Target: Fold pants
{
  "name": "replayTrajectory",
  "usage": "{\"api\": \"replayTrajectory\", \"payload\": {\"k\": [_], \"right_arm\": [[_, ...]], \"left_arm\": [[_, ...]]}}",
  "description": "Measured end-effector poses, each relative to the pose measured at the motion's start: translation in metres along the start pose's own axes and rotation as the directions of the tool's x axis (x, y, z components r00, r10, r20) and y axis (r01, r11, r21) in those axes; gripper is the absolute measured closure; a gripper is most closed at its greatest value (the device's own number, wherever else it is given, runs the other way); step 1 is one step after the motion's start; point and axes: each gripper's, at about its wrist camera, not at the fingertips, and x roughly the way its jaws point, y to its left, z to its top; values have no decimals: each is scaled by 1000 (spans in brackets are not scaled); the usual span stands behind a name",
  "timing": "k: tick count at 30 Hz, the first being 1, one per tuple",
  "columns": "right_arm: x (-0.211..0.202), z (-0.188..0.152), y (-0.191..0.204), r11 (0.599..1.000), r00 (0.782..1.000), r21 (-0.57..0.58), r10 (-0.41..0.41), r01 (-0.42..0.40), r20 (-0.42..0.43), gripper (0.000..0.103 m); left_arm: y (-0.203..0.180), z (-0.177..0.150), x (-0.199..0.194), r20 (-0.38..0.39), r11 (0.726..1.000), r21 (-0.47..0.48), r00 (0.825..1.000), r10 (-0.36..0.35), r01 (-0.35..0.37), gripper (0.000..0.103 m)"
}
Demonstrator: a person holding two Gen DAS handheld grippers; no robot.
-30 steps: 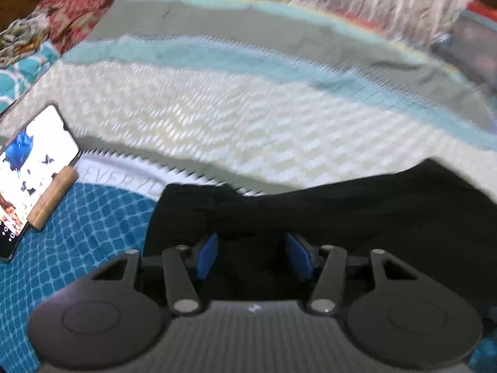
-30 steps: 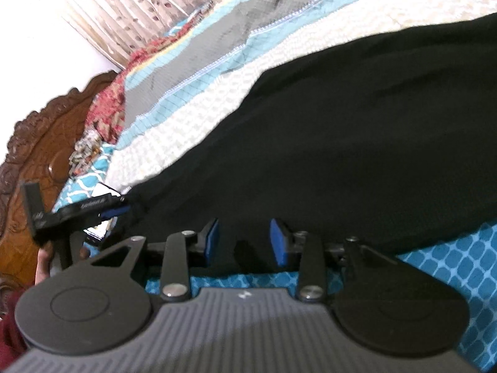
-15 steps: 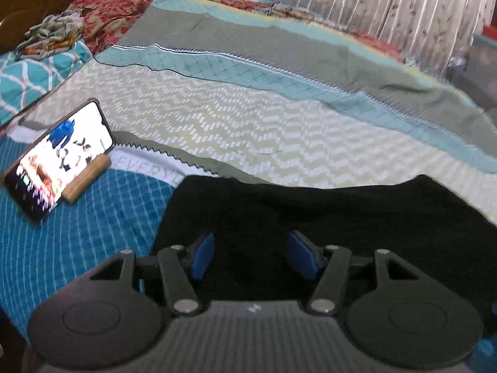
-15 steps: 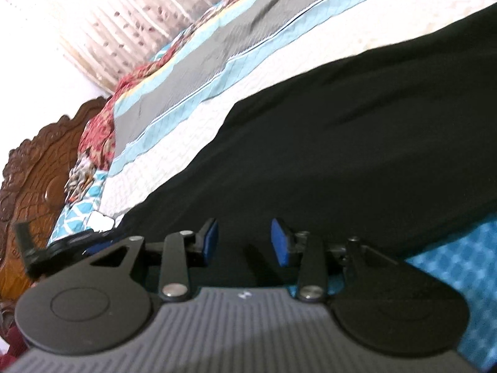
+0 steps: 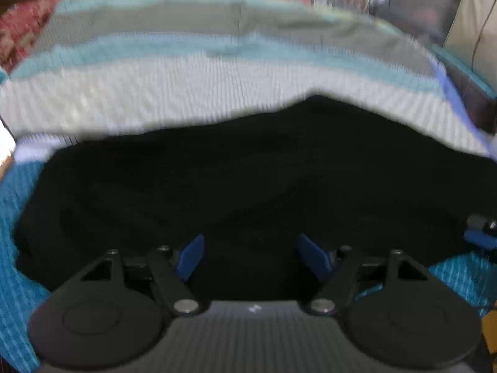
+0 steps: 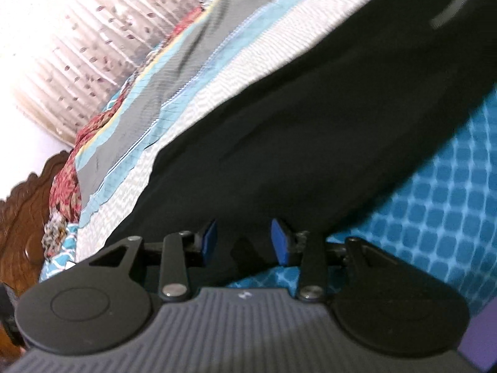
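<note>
Jaws: left gripper [image 5: 250,256] just widening, right gripper [image 6: 243,242] spread, both empty over black pants [image 5: 264,171]; striped bedspread [image 5: 217,71] beyond.

One pants [image 5: 248,180], two grippers [image 5: 251,256]

Matt black cloth pants [image 5: 264,180] lie on a quilted cloth bedspread [image 6: 441,211] beside a carved wooden headboard [image 6: 21,217].
</note>
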Motion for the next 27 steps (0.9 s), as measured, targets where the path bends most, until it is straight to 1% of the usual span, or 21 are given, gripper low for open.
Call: {"api": "replayTrajectory", "payload": {"k": [1, 5, 8, 10, 11, 12, 16, 18, 27], "right_arm": [[-1, -1, 1, 1000, 1000, 6, 6, -6, 4, 61], [-4, -1, -3, 1000, 1000, 3, 24, -24, 5, 61], [-6, -1, -10, 998, 998, 41, 56, -57, 14, 61], [-7, -2, -10, 996, 997, 56, 72, -74, 22, 61], [-8, -3, -11, 995, 997, 54, 77, -78, 26, 61], [-8, -3, -9, 996, 997, 50, 78, -79, 29, 61], [-7, -5, -3, 996, 996, 43, 76, -77, 42, 61], [-7, -4, -3, 996, 996, 39, 78, -80, 44, 61], [-10, -10, -4, 997, 996, 23, 68, -70, 64, 61]], "left_arm": [[0, -2, 6, -20, 1000, 5, 1000, 10, -10, 33], [-1, -3, 8, -21, 1000, 18, 1000, 19, -19, 32], [0, -3, 9, -25, 1000, 7, 1000, 15, -15, 31], [-1, -3, 10, -29, 1000, 4, 1000, 10, -10, 28], [-3, -5, 9, -30, 1000, 4, 1000, 7, -7, 25], [-4, -6, 9, -33, 1000, 7, 999, 2, -2, 22], [-6, -5, 12, -43, 1000, 15, 999, -7, 7, 16], [-6, -4, 13, -48, 1000, 6, 999, -22, 23, 10], [-4, -3, 14, -60, 999, 0, 997, -41, 41, 5]]}}
